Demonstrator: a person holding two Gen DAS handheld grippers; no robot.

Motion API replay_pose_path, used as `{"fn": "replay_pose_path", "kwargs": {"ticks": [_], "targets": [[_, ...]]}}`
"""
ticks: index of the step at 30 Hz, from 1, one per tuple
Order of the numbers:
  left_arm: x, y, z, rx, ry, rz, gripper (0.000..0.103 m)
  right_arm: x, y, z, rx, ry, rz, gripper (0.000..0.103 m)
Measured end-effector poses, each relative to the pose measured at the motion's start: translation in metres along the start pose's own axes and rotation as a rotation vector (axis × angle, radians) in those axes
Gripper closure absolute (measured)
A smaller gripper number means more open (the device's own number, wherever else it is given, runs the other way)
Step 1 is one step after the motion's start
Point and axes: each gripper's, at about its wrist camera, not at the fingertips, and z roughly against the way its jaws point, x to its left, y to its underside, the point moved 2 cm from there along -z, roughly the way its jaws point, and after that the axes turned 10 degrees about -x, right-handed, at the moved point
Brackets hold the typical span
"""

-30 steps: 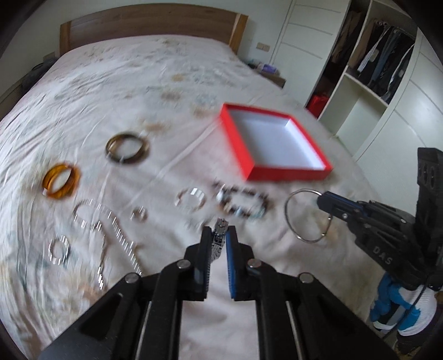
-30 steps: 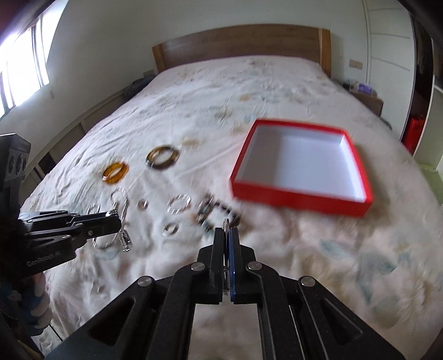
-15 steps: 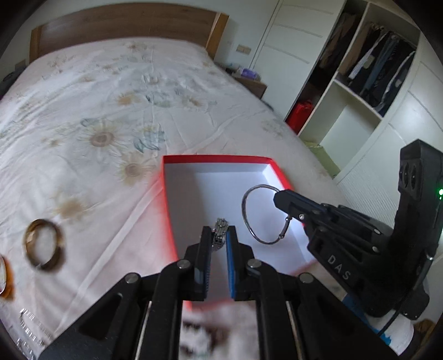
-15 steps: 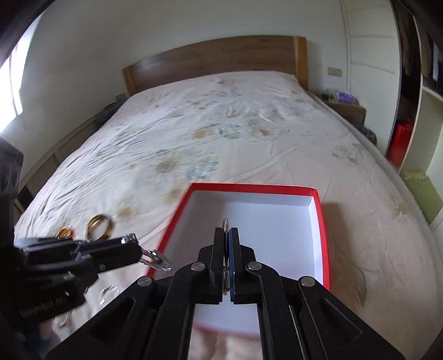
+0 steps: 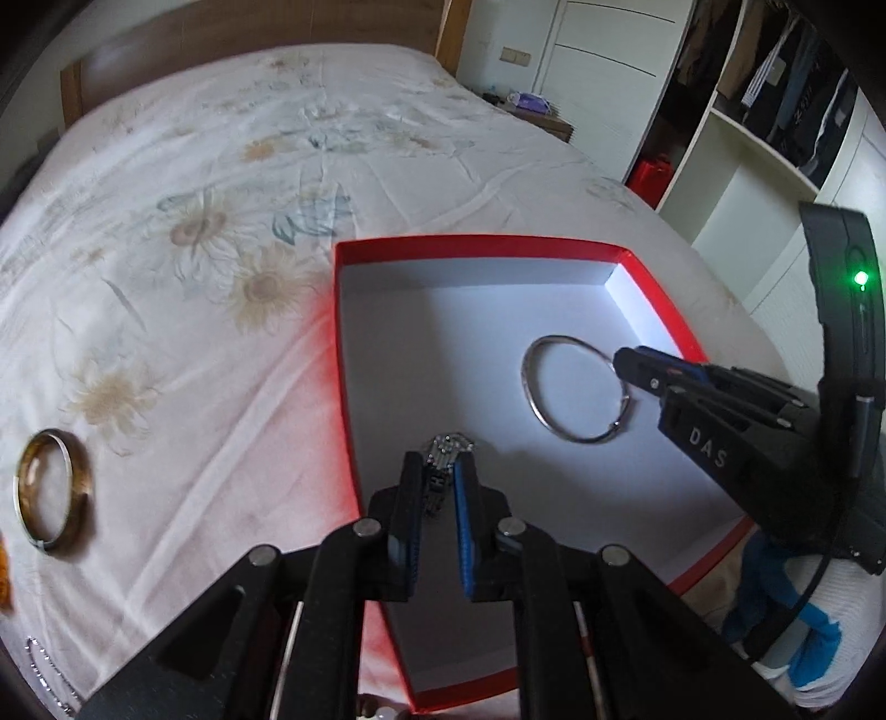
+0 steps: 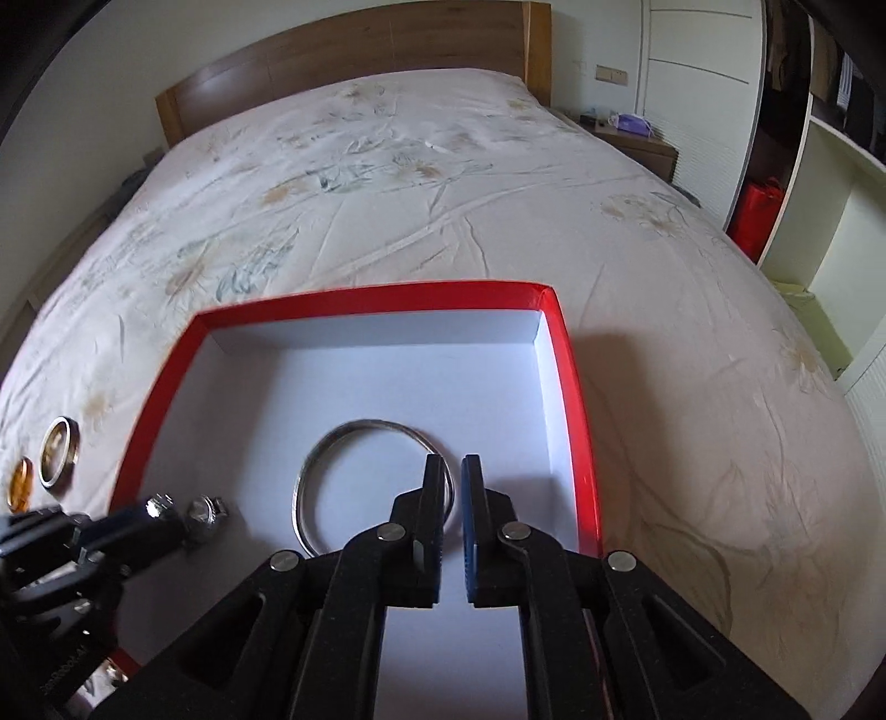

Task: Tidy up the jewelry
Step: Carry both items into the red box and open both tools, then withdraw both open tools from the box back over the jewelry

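Observation:
A red box (image 5: 476, 245) with a white inside lies on the bed; it also shows in the right wrist view (image 6: 570, 376). My left gripper (image 5: 437, 471) is over the box's left part, its jaws slightly apart with a silver metal bracelet (image 5: 446, 451) between them. My right gripper (image 6: 454, 471) has its jaws a little apart; a thin silver bangle (image 6: 332, 443) lies on the box floor at its tips. The bangle (image 5: 531, 387) and the right gripper (image 5: 637, 360) also show in the left wrist view.
A brown bangle (image 5: 50, 493) and an amber one (image 6: 22, 482) lie on the floral sheet left of the box. A chain (image 5: 39, 664) lies at the lower left. Wardrobe shelves (image 5: 764, 111) stand to the right, a wooden headboard (image 6: 354, 50) behind.
Both grippers came down into the box. The right gripper's jaws parted and the silver bangle now rests on the box floor. The left jaws have widened slightly around the bracelet.

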Motion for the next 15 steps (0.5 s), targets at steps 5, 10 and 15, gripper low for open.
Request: {"fn": "replay_pose_path", "kwargs": {"ticks": [5, 10, 15], "targets": [[0.001, -0.004, 0.021, -0.02, 0.044, 0.016, 0.077, 0.004, -0.002, 0.03, -0.045, 0.012, 0.032, 0.059], [0.012, 0.0, 0.077, -0.08, 0.047, 0.044, 0.074, 0.014, -0.004, 0.082, -0.105, 0.0, 0.026, 0.058], [0.027, 0.024, 0.149, -0.113, -0.013, 0.026, 0.074, 0.045, 0.014, 0.147, -0.145, -0.04, 0.023, 0.055]]}}
